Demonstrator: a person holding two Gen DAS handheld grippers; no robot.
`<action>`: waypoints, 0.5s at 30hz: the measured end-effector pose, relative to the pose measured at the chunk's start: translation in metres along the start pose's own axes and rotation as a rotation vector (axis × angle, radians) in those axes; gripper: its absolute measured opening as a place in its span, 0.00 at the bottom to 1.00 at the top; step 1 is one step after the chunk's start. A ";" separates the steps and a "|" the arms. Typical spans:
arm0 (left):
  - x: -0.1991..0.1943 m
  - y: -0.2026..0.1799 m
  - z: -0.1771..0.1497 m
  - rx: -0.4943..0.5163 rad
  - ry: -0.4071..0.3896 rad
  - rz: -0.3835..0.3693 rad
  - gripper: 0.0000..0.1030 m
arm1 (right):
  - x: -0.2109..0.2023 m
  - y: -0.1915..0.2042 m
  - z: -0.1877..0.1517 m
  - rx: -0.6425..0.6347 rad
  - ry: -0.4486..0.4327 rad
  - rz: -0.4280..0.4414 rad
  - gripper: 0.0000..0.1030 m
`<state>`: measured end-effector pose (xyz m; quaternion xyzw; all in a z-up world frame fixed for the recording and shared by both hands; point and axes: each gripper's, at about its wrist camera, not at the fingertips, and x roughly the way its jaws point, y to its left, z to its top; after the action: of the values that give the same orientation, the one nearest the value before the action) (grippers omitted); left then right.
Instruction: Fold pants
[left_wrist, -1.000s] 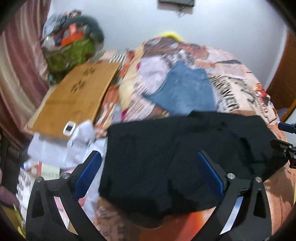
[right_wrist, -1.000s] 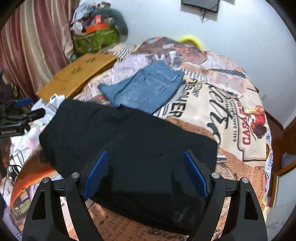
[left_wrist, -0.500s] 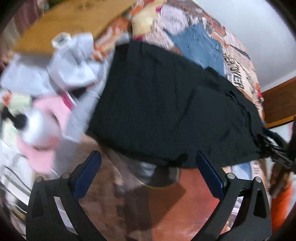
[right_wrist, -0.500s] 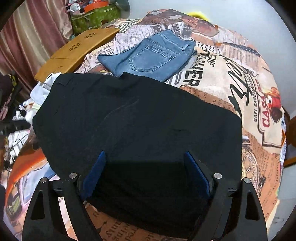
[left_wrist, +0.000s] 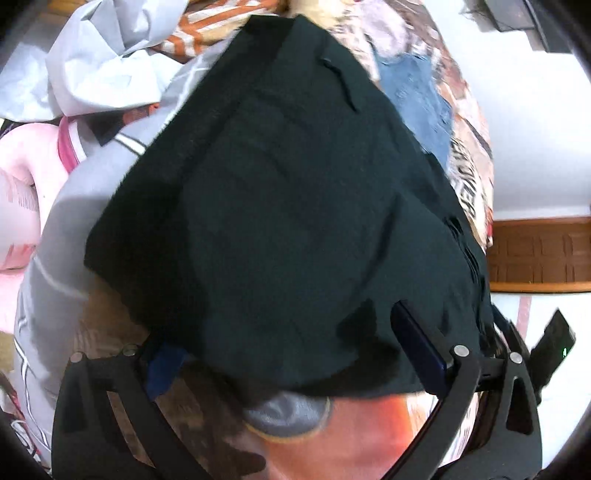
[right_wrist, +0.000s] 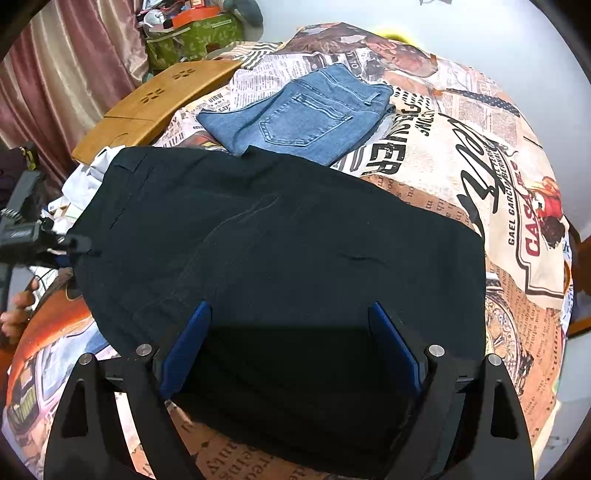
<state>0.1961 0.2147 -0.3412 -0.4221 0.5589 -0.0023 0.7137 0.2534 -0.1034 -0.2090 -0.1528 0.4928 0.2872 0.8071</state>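
Jaws of both grippers spread wide over the folded, flat black pants.

Newsprint-patterned bedspread carried large black script lettering, "GAEL GARCIA" ran along that script, red "CASA" sat in a label-shaped frame at its right edge, smaller newspaper columns stayed unreadable

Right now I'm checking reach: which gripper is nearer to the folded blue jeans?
Neither clearly. The right gripper and left gripper are both at the near edge of the black pants, and the blue jeans lie beyond the pants' far side.
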 end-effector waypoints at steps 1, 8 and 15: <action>0.001 0.000 0.004 0.004 -0.011 0.016 1.00 | 0.000 0.000 0.000 0.001 -0.001 0.001 0.84; -0.017 -0.010 0.010 0.058 -0.186 0.163 0.50 | 0.000 -0.001 -0.002 0.005 -0.007 0.013 0.84; -0.054 -0.051 0.002 0.212 -0.313 0.321 0.24 | -0.005 -0.002 -0.001 0.033 -0.016 0.027 0.84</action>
<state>0.2015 0.2083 -0.2674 -0.2459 0.4983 0.1181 0.8230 0.2517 -0.1072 -0.2051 -0.1306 0.4928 0.2913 0.8095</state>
